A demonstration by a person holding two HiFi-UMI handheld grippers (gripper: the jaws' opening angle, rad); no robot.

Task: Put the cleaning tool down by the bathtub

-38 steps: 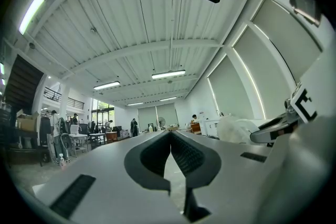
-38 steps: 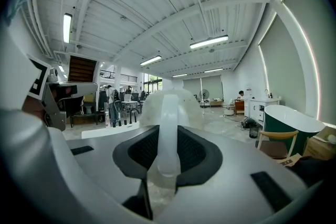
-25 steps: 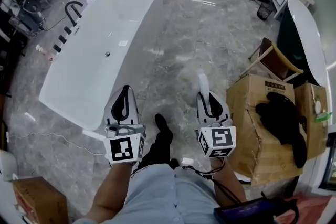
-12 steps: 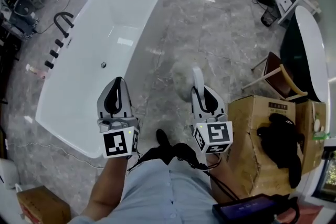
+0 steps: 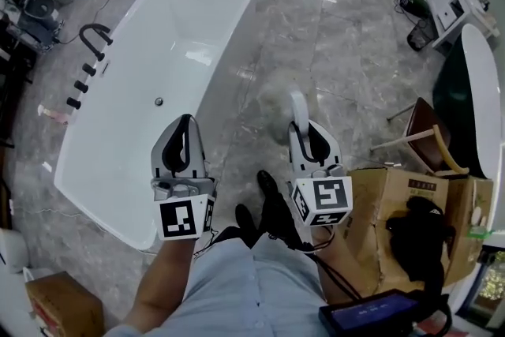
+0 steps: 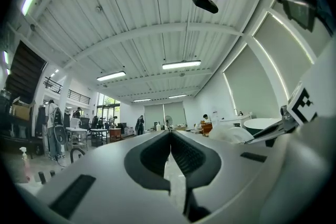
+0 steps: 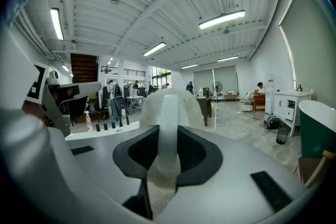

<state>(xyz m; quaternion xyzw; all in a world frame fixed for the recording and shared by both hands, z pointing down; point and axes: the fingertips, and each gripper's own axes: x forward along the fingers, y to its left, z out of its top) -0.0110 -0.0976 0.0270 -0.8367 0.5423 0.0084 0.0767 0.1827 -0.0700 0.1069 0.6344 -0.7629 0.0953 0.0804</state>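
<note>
The white bathtub [image 5: 158,67] lies to the left on the grey marble floor. The cleaning tool [image 5: 292,102] has a fluffy white head and a pale translucent handle. It hangs over the floor just right of the tub. My right gripper [image 5: 308,134] is shut on the handle. In the right gripper view the handle [image 7: 168,113] runs up between the pads of the right gripper [image 7: 168,134], with the fluffy head beyond. My left gripper [image 5: 186,126] hovers over the tub's near corner. In its own view the left gripper [image 6: 170,136] has its jaws together with nothing between them.
Cardboard boxes [image 5: 394,209] carrying a black cloth [image 5: 418,241] stand close on the right, with a wooden frame [image 5: 426,142] and a dark tub [image 5: 477,91] behind them. A black faucet [image 5: 93,35] stands by the tub's left side. The person's shoe [image 5: 268,185] is on the floor between the grippers.
The view has shifted forward toward the tub and the boxes have slid to the lower right. Both grippers keep their places side by side; the tool stays held.
</note>
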